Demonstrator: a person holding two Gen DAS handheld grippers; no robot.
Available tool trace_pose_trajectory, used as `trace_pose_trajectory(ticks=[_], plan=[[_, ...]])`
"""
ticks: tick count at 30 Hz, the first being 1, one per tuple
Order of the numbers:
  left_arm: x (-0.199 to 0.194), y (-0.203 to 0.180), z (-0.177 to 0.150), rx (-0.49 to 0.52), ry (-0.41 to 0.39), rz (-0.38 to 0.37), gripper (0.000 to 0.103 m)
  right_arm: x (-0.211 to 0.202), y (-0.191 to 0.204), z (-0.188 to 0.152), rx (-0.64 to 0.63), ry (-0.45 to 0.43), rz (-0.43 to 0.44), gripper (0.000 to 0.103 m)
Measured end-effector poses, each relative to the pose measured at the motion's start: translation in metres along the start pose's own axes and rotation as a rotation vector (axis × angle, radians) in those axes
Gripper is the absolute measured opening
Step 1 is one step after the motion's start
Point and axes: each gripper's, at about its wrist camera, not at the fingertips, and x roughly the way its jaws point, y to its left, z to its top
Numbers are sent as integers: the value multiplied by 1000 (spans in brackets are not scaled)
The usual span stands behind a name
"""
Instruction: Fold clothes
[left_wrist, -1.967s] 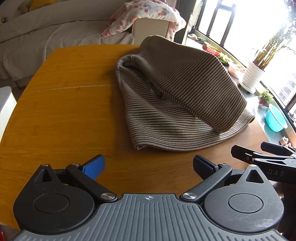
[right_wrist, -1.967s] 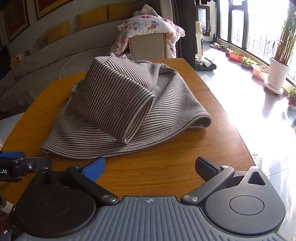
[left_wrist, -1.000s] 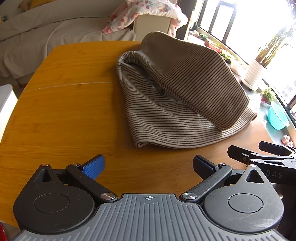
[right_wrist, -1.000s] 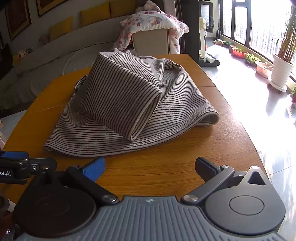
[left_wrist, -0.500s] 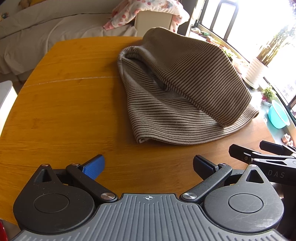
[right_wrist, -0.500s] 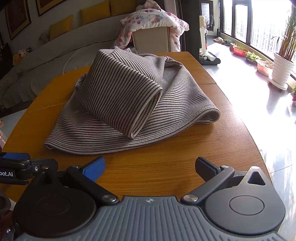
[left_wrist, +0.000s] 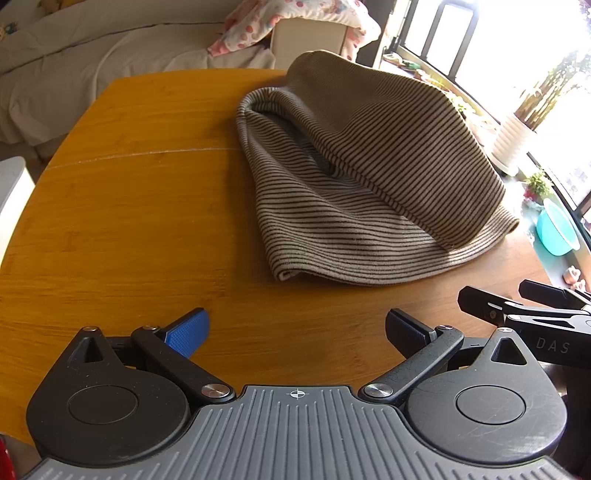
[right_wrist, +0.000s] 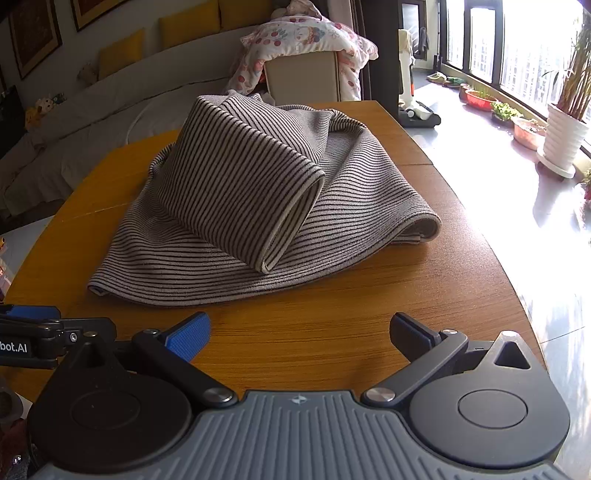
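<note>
A beige garment with thin dark stripes (left_wrist: 369, 177) lies folded in a loose heap on the wooden table (left_wrist: 129, 206). In the right wrist view the garment (right_wrist: 258, 199) has a folded flap lying on top of its wider lower layer. My left gripper (left_wrist: 295, 328) is open and empty, above the table's near edge, short of the garment's hem. My right gripper (right_wrist: 299, 332) is open and empty, also short of the hem. The right gripper's fingers (left_wrist: 517, 310) show at the right edge of the left wrist view.
A chair draped with a floral blanket (right_wrist: 306, 44) stands behind the table. A sofa (right_wrist: 110, 96) lies at the far left. A white plant pot (right_wrist: 565, 140) and windows are at the right. A teal bowl (left_wrist: 557, 229) sits on the floor.
Both grippers have shifted slightly relative to the garment, which now looks a little closer. The garment has not changed shape. Both grippers stay open.
</note>
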Motion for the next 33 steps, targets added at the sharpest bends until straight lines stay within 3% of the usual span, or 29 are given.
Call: trace_pose_trajectory(ticks=[16,25,29,33], plan=[[-2,0,5,10,-11,-3,103,-4,-3,5,-17,-18,-14,103],[4,0,54,79,-166,-237,103,-19,-35,55,32,-234,44,103],[32,0,72,100,-137,-294,103,7,-53,83,126,-256,73,103],[59,5,80,102,-94,-324,103,46,-73,106,225,-215,189,103]])
